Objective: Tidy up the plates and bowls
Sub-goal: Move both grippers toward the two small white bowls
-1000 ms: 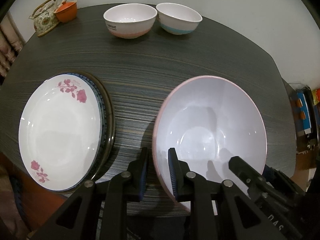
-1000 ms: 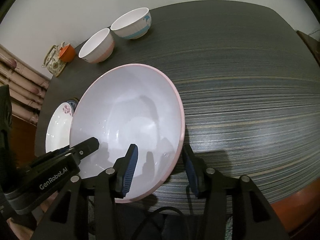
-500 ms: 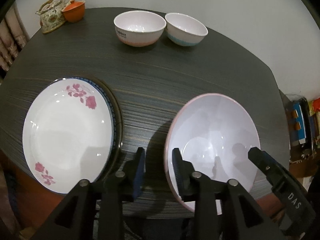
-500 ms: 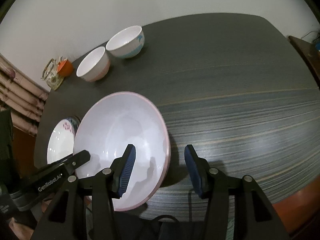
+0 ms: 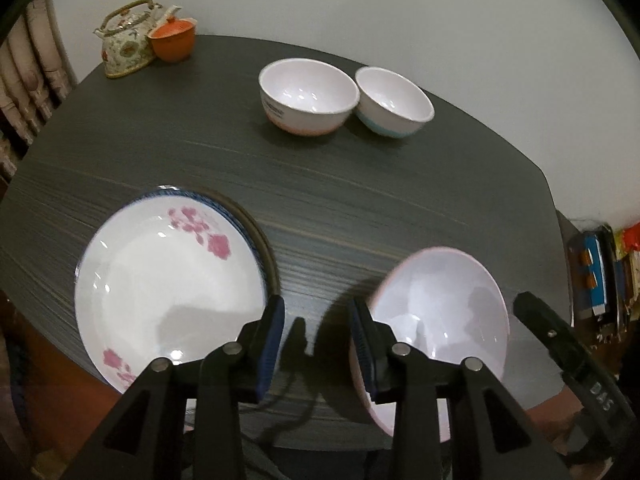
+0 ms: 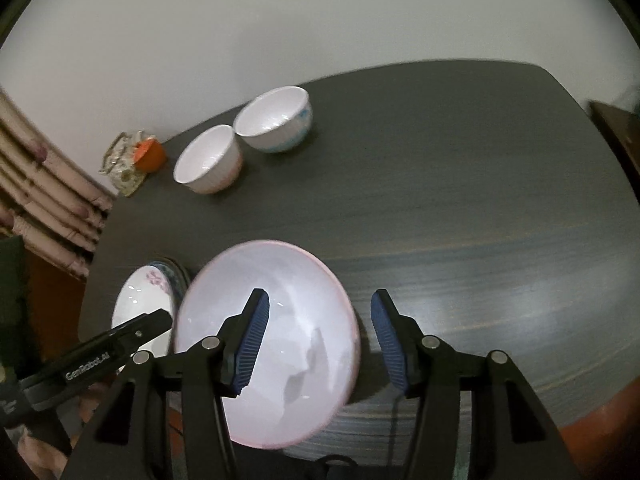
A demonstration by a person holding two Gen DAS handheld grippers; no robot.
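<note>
Dark wood-grain table [image 5: 340, 200] fills both of my feeds, backed by a plain pale wall [image 5: 360, 8], with folded patterned fabric [image 6: 48, 184] beside the table's far left corner. Biggest of the crockery is the large pink-rimmed bowl [image 6: 272, 320], upright on the near part of the table. Just to its left sits a stack of plates [image 5: 160, 288], the top one white with pink flowers and a blue-edged plate showing beneath it. At the far side two smaller bowls touch rim to rim: the pink-banded bowl [image 5: 308, 96] on the left and the blue-banded bowl [image 5: 394, 102] on the right. In the far left corner stand a floral teapot [image 5: 126, 40] and, against it, a small orange lidded pot [image 5: 174, 38]. My left gripper [image 5: 316, 336] hangs over the gap between the plates and the large bowl, its jaws just opened and parted, gripping nothing. My right gripper [image 6: 318, 338] hangs over the bowl's right rim; its jaws have also been spreading, one finger above the bowl's inside and one outside it, the pads clear of the rim.
</note>
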